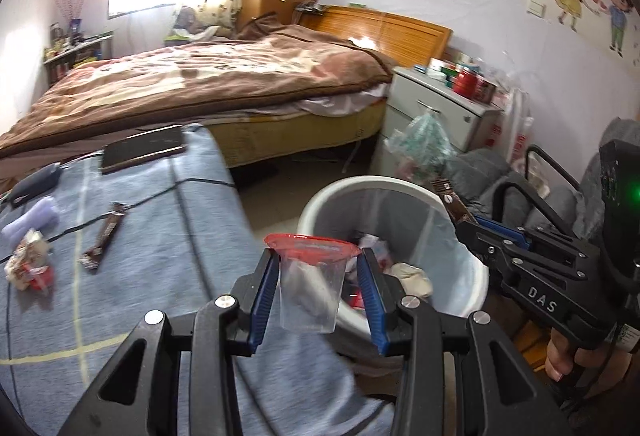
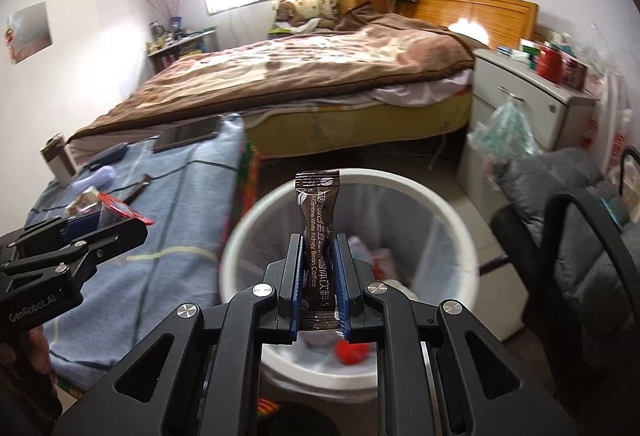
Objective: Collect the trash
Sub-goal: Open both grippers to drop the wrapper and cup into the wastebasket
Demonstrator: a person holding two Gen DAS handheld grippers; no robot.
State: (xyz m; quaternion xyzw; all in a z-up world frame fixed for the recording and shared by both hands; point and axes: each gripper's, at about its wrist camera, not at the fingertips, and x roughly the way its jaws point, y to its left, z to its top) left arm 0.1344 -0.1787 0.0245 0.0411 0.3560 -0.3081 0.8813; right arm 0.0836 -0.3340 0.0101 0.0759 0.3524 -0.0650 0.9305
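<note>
We have both hands loaded over the white trash bin [image 2: 460,220]. Our left gripper [image 1: 318,268] has its fingers clenched on a small clear jelly cup [image 1: 310,288] with a peeled red lid, gripped by the sides just under the rim so it hangs upright. It sits at the bin's near-left edge, partly over the blue-covered table [image 1: 160,236], so likely not far enough in for a clean drop.

Our right gripper [image 2: 318,260] has its fingers clamped on a brown coffee sachet [image 2: 316,232], held upright by its lower half. The sachet is above the bin opening, so this one looks ready to let go. The bin is lined with a bag and already has wrappers and tissue in it.

Trash on the table: another brown sachet [image 1: 104,236], a crumpled wrapper pile [image 1: 28,264] near the left edge. A phone [image 1: 144,151] and a dark pouch [image 1: 34,183] lie further back, probably not trash.

Judgement: mid-task, drop step. Risk: cup lands on the rim or floor if released here.
</note>
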